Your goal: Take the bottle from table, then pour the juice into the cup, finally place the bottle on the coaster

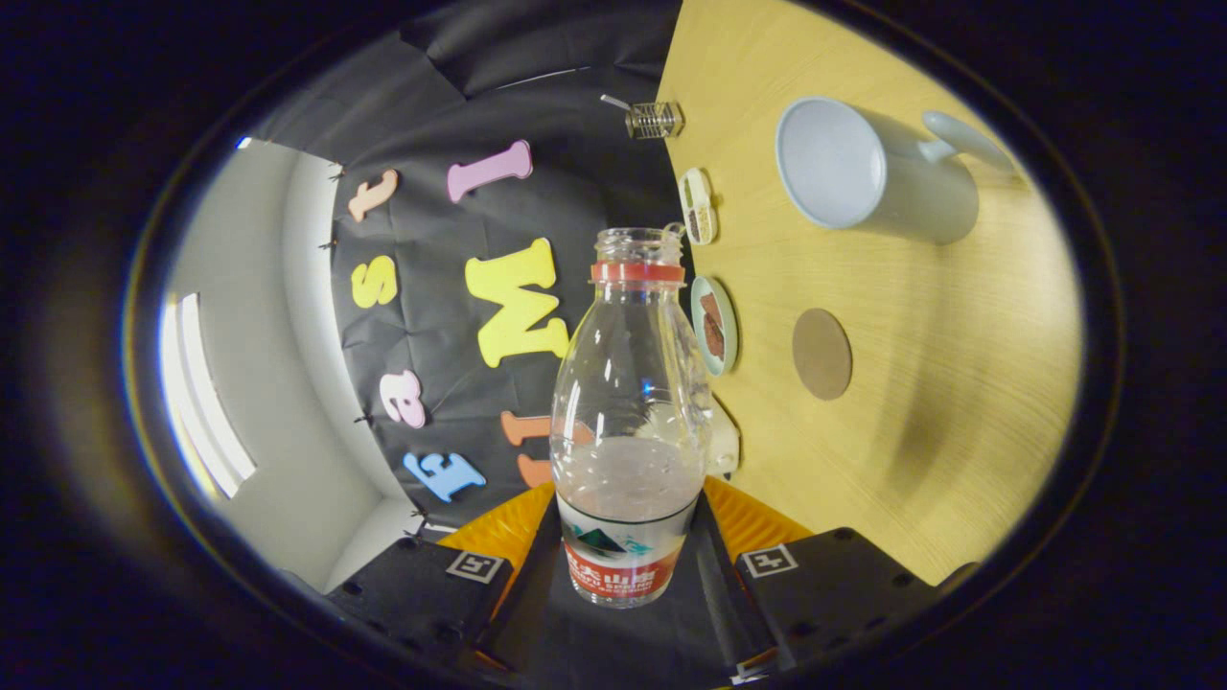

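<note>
Gripper view, rolled sideways: jaws clamp the uncapped bottle (628, 422), its mouth level with the cup (868, 172) and coaster (821, 353).

A staged booth indoors, not a lived-in home: black cloth wall (537, 105) behind a bare wooden table (939, 402), plain white room walls (259, 345) beyond, a few dishes (714, 326) along the table's far edge.
</note>
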{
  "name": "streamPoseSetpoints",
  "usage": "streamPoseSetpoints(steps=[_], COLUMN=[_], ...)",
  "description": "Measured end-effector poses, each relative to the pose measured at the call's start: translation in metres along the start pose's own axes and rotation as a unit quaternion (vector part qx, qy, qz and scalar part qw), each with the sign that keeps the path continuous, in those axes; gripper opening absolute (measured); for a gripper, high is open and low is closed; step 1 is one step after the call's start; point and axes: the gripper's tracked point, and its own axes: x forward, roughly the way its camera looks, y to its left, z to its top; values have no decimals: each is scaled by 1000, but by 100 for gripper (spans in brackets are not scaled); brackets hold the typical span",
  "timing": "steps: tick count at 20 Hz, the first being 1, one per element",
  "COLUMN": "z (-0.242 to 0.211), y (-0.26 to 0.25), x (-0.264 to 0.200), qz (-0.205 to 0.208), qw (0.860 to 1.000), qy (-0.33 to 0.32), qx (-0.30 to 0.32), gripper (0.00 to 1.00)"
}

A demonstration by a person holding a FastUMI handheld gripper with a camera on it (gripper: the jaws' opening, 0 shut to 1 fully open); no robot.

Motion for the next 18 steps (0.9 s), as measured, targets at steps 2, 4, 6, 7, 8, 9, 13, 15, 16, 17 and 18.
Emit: streamPoseSetpoints(steps=[2,4,6,7,8,9,13,15,16,17,18], z=[2,4,4,4,3,4,4,4,4,4,5], y=[0,1,0,2,4,6,13,17,19,20,21], x=[-2,1,2,1,1,2,0,-1,0,-1,0], qz=[-1,0,-1,0,2,4,10,11,13,13,14], qw=[1000,1000,1000,1000,1000,1000,1000,999,999,999,999], qy=[-1,-2,-1,-1,-1,-1,-3,-4,-5,-5,-4], qx=[5,8,10,12,14,16,28,34,37,38,40], gripper=[75,75,75,75,75,75,75,75,75,75,75])
